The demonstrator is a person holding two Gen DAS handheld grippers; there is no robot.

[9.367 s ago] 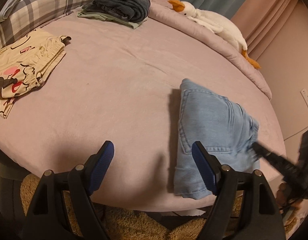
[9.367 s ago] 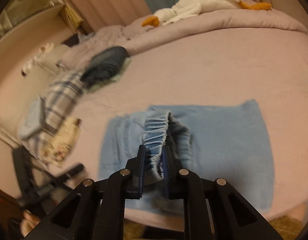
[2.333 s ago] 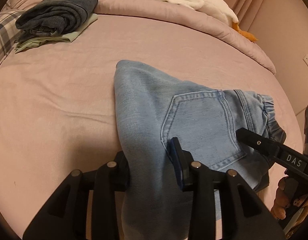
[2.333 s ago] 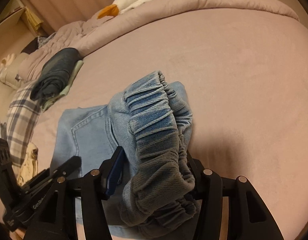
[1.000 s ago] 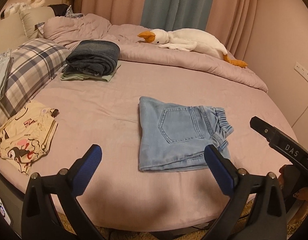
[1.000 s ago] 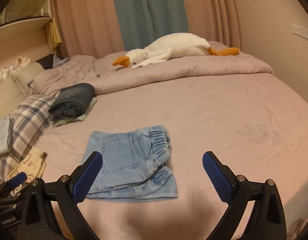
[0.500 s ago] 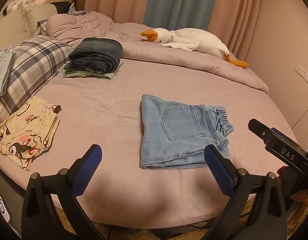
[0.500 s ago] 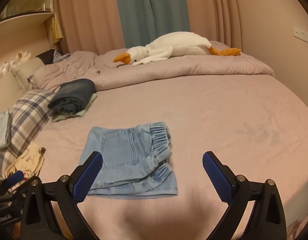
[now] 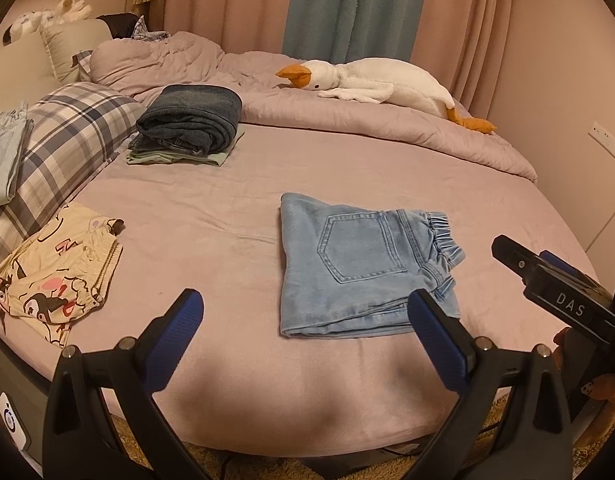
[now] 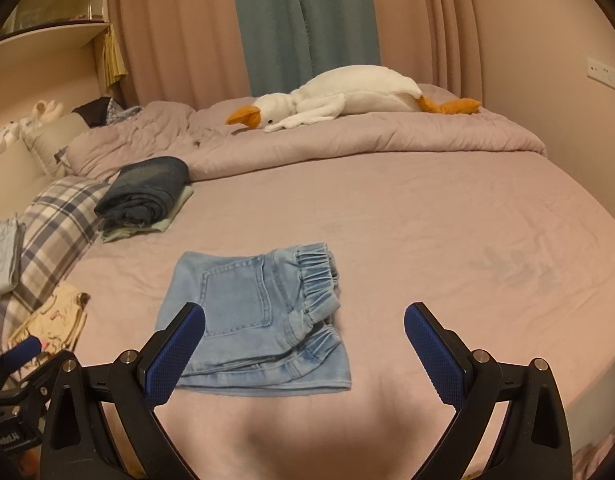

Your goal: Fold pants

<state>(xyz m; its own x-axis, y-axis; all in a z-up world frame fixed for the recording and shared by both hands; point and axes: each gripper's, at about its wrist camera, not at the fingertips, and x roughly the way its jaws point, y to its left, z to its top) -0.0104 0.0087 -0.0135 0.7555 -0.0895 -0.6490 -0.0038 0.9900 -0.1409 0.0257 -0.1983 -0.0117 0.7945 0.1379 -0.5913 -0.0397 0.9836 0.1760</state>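
The light blue denim pants (image 9: pixel 359 268) lie folded into a flat rectangle on the pink bed (image 9: pixel 211 208), back pocket up, elastic waistband to the right. They also show in the right wrist view (image 10: pixel 255 320). My left gripper (image 9: pixel 305 338) is open and empty, held back over the bed's near edge. My right gripper (image 10: pixel 305 350) is open and empty, also held back from the pants; it shows at the right of the left wrist view (image 9: pixel 555 292).
A stack of folded dark jeans (image 9: pixel 191 120) lies at the back left. A plaid pillow (image 9: pixel 67 136) and cream cartoon-print shorts (image 9: pixel 55 276) lie at the left. A white plush goose (image 9: pixel 371 84) rests on the rolled duvet at the back.
Both grippers let go of the pants and opened wide. They pulled back from the bed, and the folded pants now lie flat on their own.
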